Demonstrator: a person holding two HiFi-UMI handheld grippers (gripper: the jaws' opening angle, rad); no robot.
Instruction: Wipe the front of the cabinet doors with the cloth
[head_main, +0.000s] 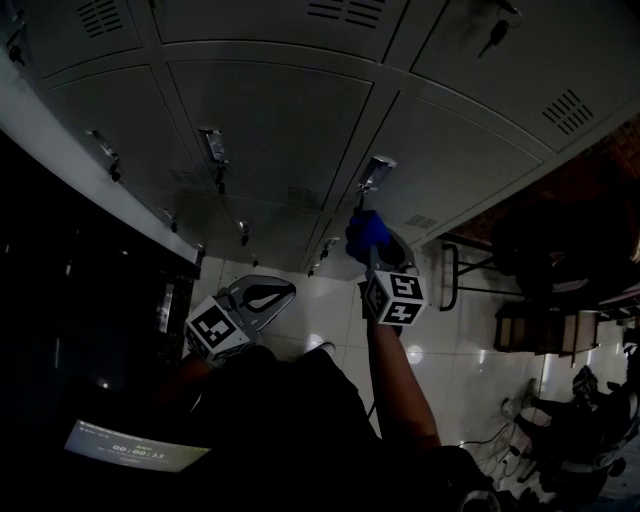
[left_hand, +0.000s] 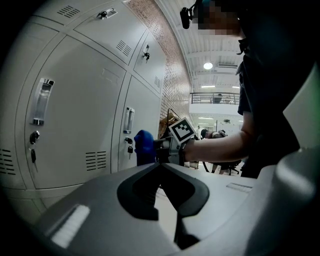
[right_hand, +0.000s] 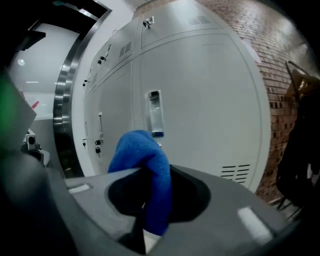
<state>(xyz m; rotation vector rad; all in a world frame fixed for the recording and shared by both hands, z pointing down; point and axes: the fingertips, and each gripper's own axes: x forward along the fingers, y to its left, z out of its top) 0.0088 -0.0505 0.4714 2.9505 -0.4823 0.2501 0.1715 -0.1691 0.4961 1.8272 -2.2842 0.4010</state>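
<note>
The right gripper (head_main: 383, 250) has its jaws closed on a fold of the blue cloth (right_hand: 142, 155), which bulges out in front of the jaws and hangs down between them. In the head view the cloth sits at the 12 o'clock end of that gripper, just under a metal handle (head_main: 377, 172) on one of the grey cabinet doors (head_main: 270, 110). Whether the cloth already presses on the door cannot be told. The left gripper (head_main: 255, 298) hangs low at about 8 o'clock from the right one, well off the doors, jaws together with nothing between them. The main risk seems to be snagging. A stroke toward 12 o'clock would run the cloth into the handle, and the keys (left_hand: 129, 145) hanging under it could catch the loose fold. Only a fold is pinched, so a hard drag across the metal could pull the cloth free.
</note>
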